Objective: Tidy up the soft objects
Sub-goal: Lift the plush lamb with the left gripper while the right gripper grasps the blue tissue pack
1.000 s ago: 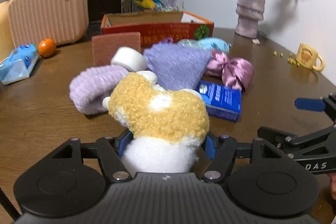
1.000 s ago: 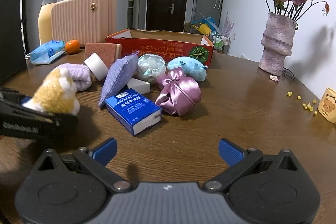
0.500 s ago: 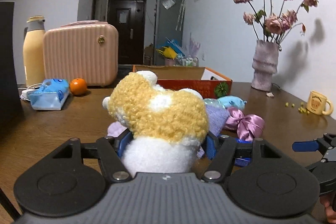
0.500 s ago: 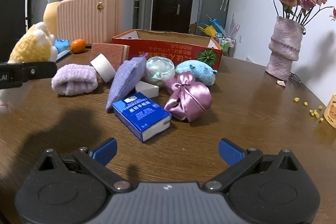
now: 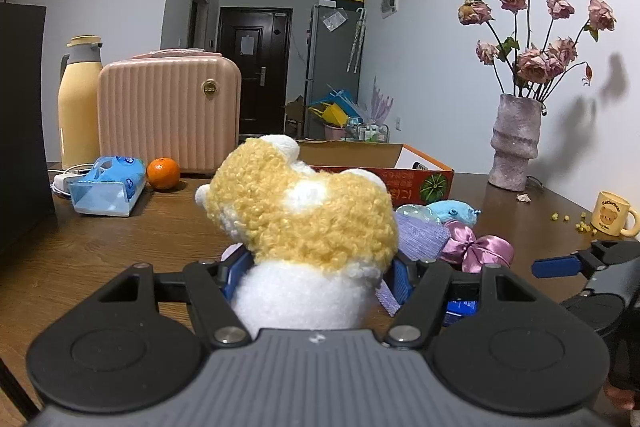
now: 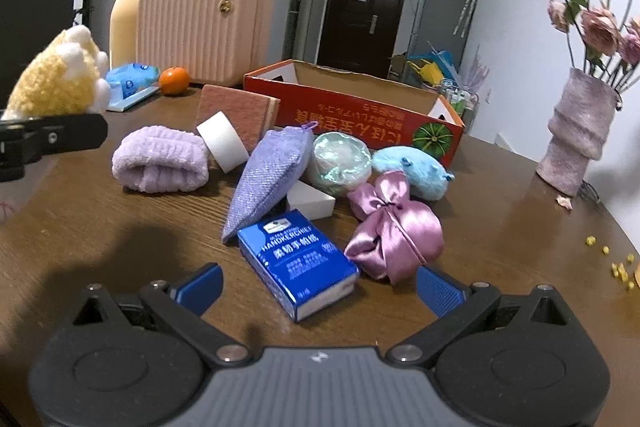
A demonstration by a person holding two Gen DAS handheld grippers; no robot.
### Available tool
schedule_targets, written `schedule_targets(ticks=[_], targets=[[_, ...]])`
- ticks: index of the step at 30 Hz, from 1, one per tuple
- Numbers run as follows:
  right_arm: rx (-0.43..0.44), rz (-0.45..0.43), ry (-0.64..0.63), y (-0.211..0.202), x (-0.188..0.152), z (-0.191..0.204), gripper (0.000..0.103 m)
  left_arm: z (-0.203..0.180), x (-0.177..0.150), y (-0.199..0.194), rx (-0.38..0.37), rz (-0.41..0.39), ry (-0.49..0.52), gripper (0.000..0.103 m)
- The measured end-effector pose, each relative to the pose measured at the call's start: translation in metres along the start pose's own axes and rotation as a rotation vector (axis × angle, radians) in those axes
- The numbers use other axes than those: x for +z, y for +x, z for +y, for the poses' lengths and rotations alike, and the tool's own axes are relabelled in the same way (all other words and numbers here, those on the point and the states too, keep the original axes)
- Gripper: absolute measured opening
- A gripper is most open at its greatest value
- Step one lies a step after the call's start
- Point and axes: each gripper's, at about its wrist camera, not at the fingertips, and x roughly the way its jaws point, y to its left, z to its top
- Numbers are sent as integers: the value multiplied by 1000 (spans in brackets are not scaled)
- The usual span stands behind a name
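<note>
Lifted off the desk [image 6: 120, 227] now: curly yellow-and-white plush toy [image 5: 308, 223], clamped in left hand-held gripper [image 5: 316, 277], above the pile. Right hand-held gripper [image 6: 318, 285] spread wide, nothing gripped, over blue tissue pack [image 6: 298, 259].

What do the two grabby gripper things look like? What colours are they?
Both look alike. Each gripper has a ribbed dark grey body with a tiny white mark in the middle, flanked by two round black discs. Black linkage arms with silver bolts lead to blue ridged fingers. The left gripper and right gripper match. White lettering runs along the left gripper's side, cut off at the picture's edge. No sleeves or cables show.
</note>
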Motion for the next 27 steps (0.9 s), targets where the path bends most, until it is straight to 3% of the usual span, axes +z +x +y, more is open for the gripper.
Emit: schedule_targets(ticks=[11, 27], targets=[[38, 25, -51, 30, 10, 3, 102, 0, 0, 1, 6, -5, 3, 67], [141, 37, -7, 59, 10, -6, 96, -1, -2, 6, 17, 13, 10, 67]])
